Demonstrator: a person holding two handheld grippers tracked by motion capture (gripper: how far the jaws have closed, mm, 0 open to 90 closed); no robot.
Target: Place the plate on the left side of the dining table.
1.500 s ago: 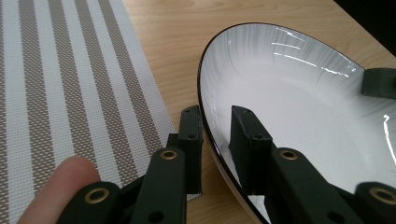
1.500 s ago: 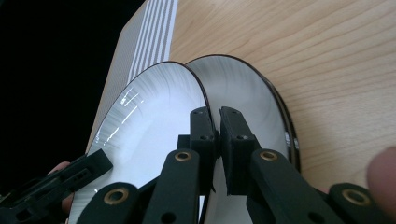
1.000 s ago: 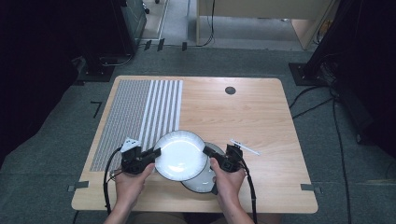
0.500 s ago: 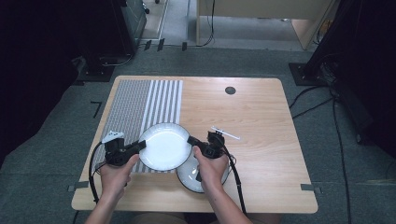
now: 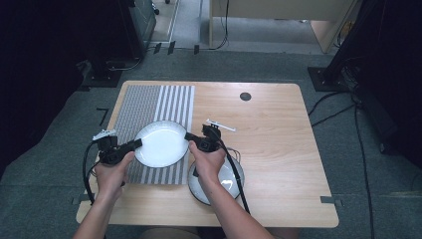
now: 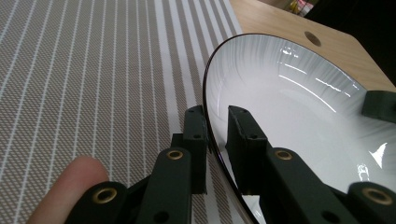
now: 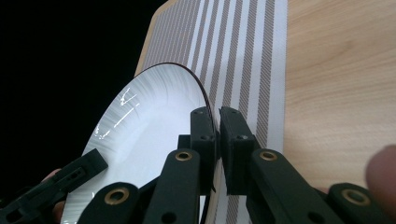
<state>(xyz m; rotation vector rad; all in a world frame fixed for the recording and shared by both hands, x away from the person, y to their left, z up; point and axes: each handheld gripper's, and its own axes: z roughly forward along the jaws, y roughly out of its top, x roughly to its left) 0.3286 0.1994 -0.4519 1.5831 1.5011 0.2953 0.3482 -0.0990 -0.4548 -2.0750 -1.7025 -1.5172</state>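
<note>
Nearest the person's edge of the wooden table (image 5: 278,144), a second white plate (image 5: 224,185) lies flat on the bare wood, partly hidden under the right forearm, just beside the near right corner of the striped placemat (image 5: 154,107).

Just beyond it, over the placemat's near right part, a white plate with a thin dark rim (image 5: 161,143) is held between the two tools. The left gripper (image 5: 133,144) comes in from the plate's left side, and its jaws are clamped on the rim there; in the left gripper view one jaw sits under the rim and the other presses inside the plate (image 6: 299,112). The right gripper (image 5: 189,137) meets the plate's opposite, right side, and in the right gripper view its jaws are likewise pinched on the rim of the plate (image 7: 140,126), with the other gripper's jaw at the far edge. The plate is round, so it has no long axis; its face points upward. I cannot tell whether it touches the mat or hangs just above it.

Farther off, the placemat runs to the table's far left part, its stripes running away from the person. Beyond the right of the mat, near the far edge, there is a small dark round hole (image 5: 245,96) in the wood.
</note>
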